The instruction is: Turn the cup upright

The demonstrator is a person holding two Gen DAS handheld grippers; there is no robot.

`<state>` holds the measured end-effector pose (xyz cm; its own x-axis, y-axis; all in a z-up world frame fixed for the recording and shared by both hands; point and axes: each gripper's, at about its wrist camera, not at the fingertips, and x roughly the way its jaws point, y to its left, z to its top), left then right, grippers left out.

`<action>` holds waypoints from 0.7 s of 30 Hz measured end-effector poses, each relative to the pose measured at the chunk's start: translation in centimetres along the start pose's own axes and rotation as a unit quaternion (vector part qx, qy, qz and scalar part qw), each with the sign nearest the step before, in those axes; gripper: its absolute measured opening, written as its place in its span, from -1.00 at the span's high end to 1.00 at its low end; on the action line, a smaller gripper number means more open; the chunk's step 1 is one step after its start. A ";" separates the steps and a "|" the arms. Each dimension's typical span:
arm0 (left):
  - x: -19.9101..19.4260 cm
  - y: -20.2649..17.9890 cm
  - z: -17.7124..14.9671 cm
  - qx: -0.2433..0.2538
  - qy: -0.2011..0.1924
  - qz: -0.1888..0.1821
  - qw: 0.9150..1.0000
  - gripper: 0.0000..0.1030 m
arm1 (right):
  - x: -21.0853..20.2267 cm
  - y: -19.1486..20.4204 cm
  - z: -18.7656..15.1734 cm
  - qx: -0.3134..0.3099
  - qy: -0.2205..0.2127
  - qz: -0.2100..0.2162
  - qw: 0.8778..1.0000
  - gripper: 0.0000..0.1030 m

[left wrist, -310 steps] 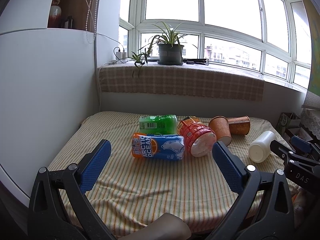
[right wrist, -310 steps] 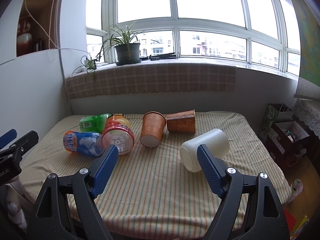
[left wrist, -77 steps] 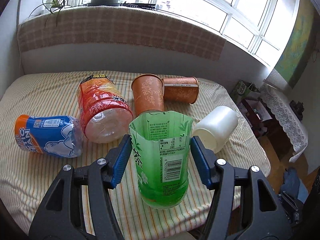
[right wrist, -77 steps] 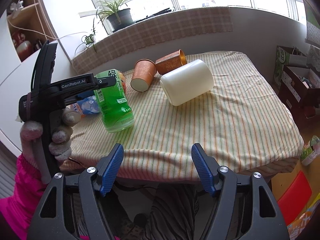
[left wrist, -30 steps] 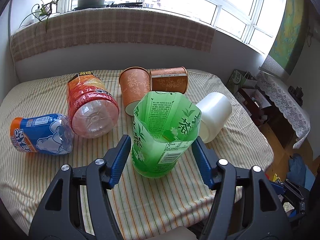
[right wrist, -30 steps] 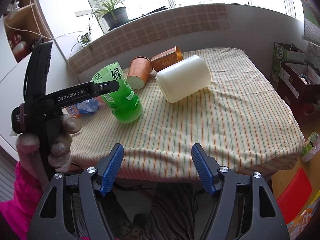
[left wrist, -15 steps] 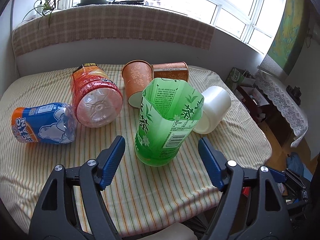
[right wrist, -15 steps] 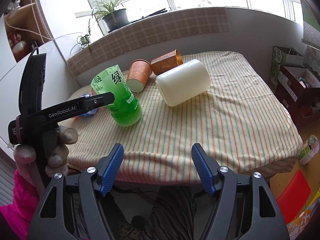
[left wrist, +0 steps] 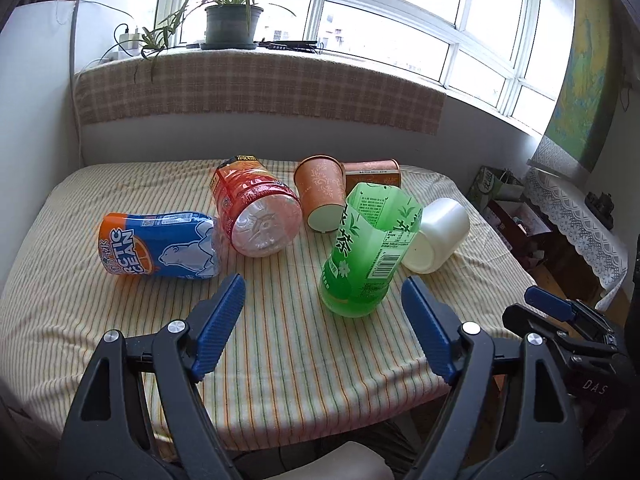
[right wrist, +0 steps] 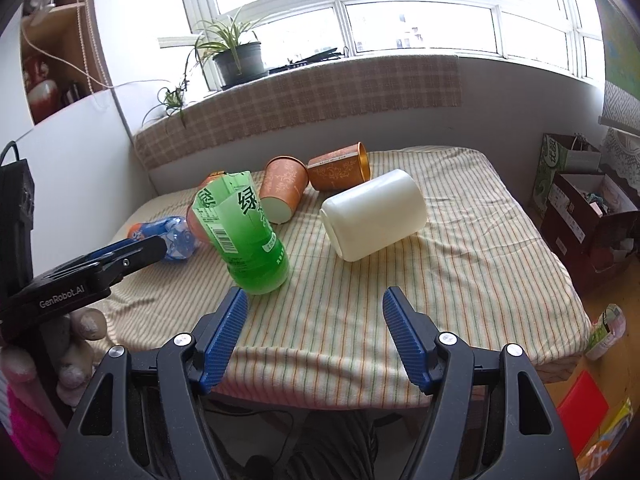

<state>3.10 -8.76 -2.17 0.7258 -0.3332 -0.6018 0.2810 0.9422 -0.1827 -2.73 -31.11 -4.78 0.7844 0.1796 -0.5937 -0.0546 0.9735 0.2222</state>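
Your left gripper [left wrist: 322, 330] is wide open and holds nothing. The green cup [left wrist: 370, 250] stands mouth-up at centre frame, on the striped desk [left wrist: 280, 360], just beyond and between its fingers, leaning slightly right. Your right gripper [right wrist: 316, 334] is also wide open and empty. In its view the white cup [right wrist: 374, 214] lies on its side at centre, straight ahead, long axis running up-right, base toward you. The right gripper seems nearer to it. The other cups lie behind.
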 end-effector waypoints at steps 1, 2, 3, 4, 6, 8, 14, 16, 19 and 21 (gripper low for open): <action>-0.7 0.1 0.0 0.000 -0.013 0.008 1.000 -0.68 | -0.1 0.3 0.2 -0.004 -0.006 -0.003 1.000 -0.36; -1.5 0.1 0.0 0.000 -0.025 0.016 1.000 -0.69 | -0.2 0.6 0.3 -0.009 -0.011 -0.005 1.000 -0.41; -2.2 0.1 0.0 0.001 -0.038 0.024 0.999 -0.69 | -0.3 0.8 0.5 -0.013 -0.018 -0.010 1.000 -0.47; -2.8 0.1 -0.1 0.002 -0.050 0.033 0.998 -0.70 | -0.4 1.1 0.7 -0.016 -0.025 -0.015 0.999 -0.48; -4.0 0.1 -0.1 0.008 -0.073 0.048 0.996 -0.76 | -0.6 1.5 1.0 -0.022 -0.039 -0.027 0.999 -0.49; -5.1 0.1 -0.1 0.013 -0.094 0.061 0.994 -0.80 | -0.7 1.9 1.4 -0.028 -0.051 -0.039 0.998 -0.49; -7.2 0.3 -0.2 0.015 -0.130 0.078 0.988 -1.00 | -1.2 3.0 2.0 -0.044 -0.081 -0.071 0.993 -0.58; -7.5 0.5 -0.2 0.013 -0.139 0.085 0.987 -1.00 | -1.3 3.4 2.2 -0.051 -0.088 -0.078 0.992 -0.58; -7.8 0.6 -0.4 0.008 -0.142 0.088 0.986 -1.00 | -1.4 4.0 2.3 -0.061 -0.098 -0.090 0.989 -0.58; -7.8 0.6 -0.4 0.010 -0.140 0.088 0.986 -1.00 | -1.4 4.3 2.4 -0.063 -0.100 -0.091 0.989 -0.58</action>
<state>-2.61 -5.61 2.14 0.9088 -0.1635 -0.3839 0.1445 0.9864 -0.0779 -2.60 -27.54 -1.15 0.8945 -0.0197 -0.4466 0.0319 0.9993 0.0199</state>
